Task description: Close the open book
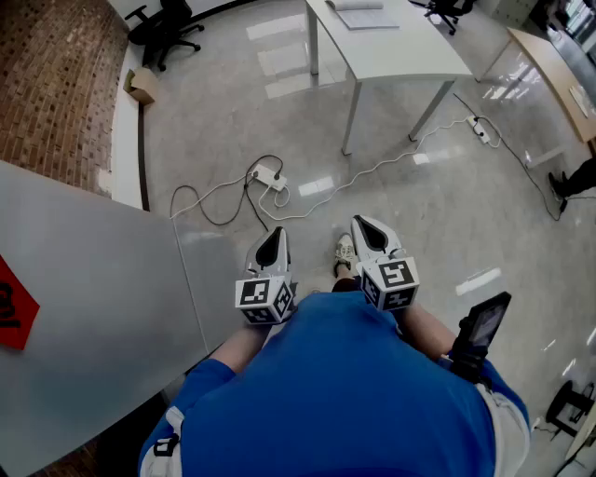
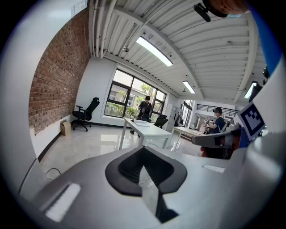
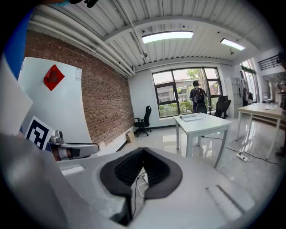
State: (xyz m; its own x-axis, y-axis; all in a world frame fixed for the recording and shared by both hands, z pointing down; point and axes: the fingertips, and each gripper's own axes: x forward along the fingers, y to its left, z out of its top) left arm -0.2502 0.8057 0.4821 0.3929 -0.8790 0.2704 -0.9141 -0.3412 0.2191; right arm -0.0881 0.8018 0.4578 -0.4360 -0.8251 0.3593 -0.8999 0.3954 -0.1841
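Observation:
The book (image 1: pixel 361 13) lies open, pale and flat, on a white table (image 1: pixel 410 56) far across the room. It also shows as a thin white shape on that table in the left gripper view (image 2: pixel 142 121) and the right gripper view (image 3: pixel 192 117). I hold both grippers close to my body, side by side, pointing toward the table over the floor. The left gripper (image 1: pixel 273 233) has its jaws together with nothing between them (image 2: pixel 143 150). The right gripper (image 1: pixel 361 222) is likewise shut and empty (image 3: pixel 142 150). Neither is anywhere near the book.
A grey panel (image 1: pixel 84 307) with a red paper (image 1: pixel 14 312) stands at my left. A power strip and cables (image 1: pixel 270 177) lie on the floor ahead. An office chair (image 1: pixel 168 23) is by the brick wall, a wooden table (image 1: pixel 559 70) at right. A person (image 3: pixel 196 96) stands by the window.

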